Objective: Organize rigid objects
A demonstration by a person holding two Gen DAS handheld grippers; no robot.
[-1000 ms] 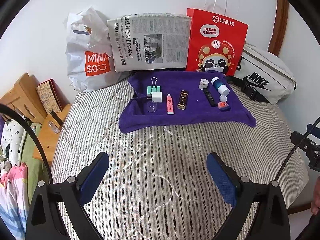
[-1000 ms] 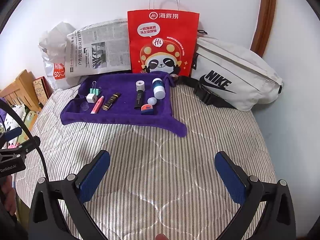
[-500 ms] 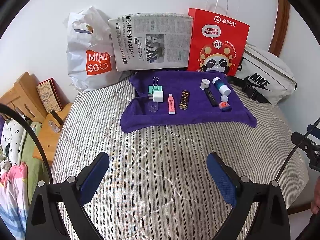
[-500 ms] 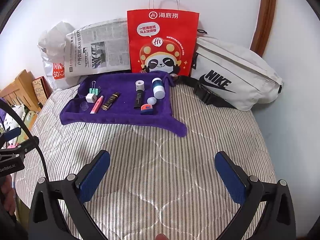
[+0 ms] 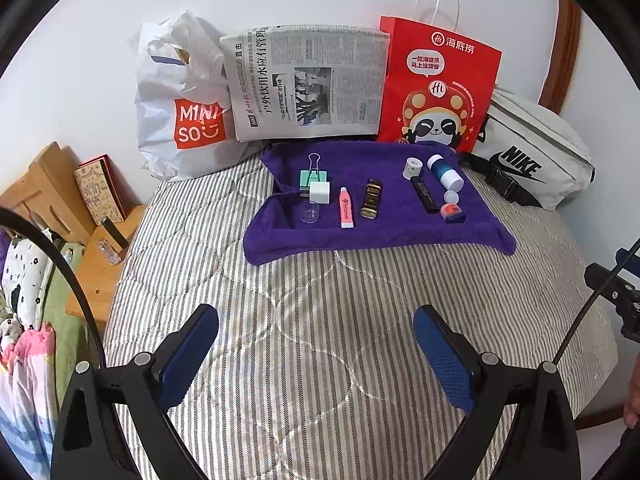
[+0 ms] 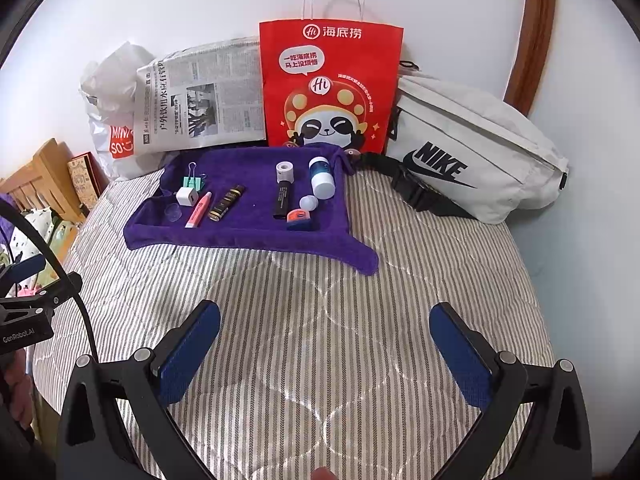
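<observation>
While both grippers, L (image 5: pixel 316 354) & R (image 6: pixel 325 354), gape empty, purple towel (image 5: pixel 384 232) holds sm. items.

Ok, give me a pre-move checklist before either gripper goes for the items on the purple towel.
1. Left gripper jaws open and empty: ok.
2. Right gripper jaws open and empty: ok.
3. Striped bedcover between the grippers and the purple towel free of obstacles: ok.
4. Items separated enough to grasp singly: not ok; the white cube touches the green binder clip.
5. Blue-and-white bottle lying steady, won't roll: cannot tell.
</observation>
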